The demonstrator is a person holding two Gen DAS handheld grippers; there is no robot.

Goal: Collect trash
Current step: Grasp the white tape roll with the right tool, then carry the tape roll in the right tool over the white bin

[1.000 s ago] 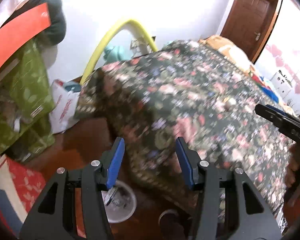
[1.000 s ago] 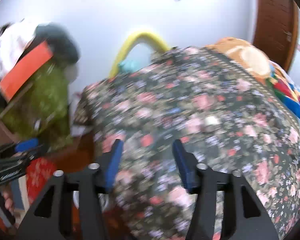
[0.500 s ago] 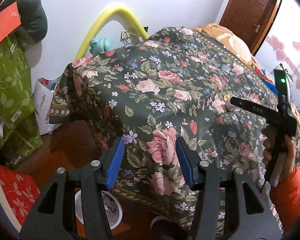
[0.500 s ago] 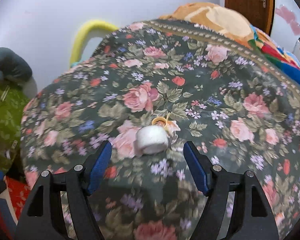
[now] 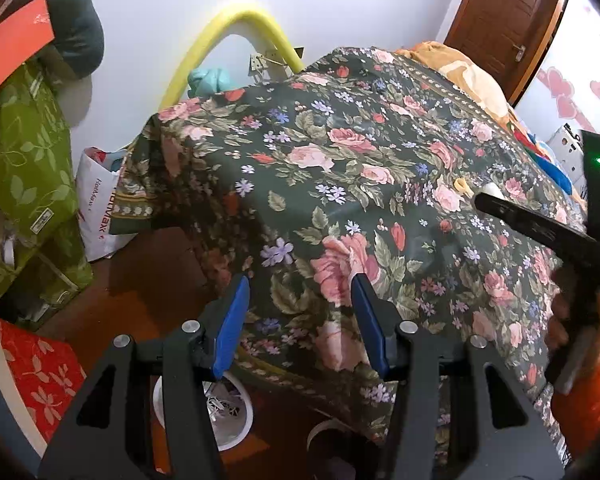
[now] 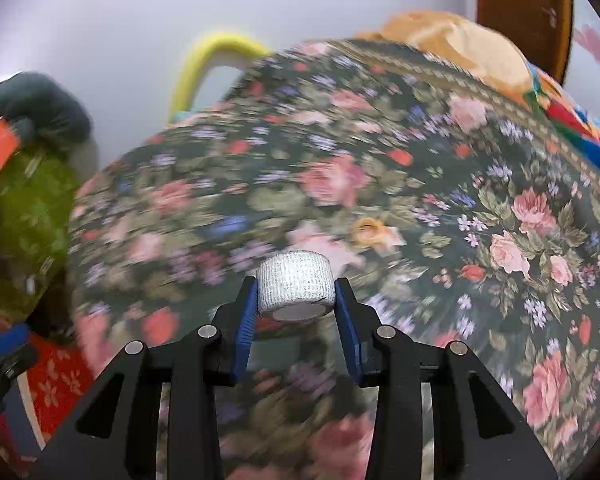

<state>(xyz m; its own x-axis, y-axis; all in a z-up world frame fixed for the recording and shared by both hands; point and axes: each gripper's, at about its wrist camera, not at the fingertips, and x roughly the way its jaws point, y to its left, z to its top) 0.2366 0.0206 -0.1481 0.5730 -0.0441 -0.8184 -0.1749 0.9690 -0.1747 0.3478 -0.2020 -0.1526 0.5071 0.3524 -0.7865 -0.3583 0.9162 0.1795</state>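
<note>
Right gripper (image 6: 296, 304) moved down onto white tape roll (image 6: 296, 286) since half second ago; jaws closing, pads touching roll on floral bedspread (image 6: 500, 248). Left gripper (image 5: 300, 320) apart, empty, above bedspread's near edge.

Open floral bedspread (image 5: 340, 184), cluttered floor (image 5: 148, 280) beside

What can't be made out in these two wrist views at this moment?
- Right wrist view: motion blur smears the left part of the floral cover; the small yellow item beyond the white roll can't be identified.
- Left wrist view: the right gripper hides most of the roll, so its closing jaws can't be seen there.
- Left wrist view: the left gripper covers most of the white bin; its contents are unclear.
</note>
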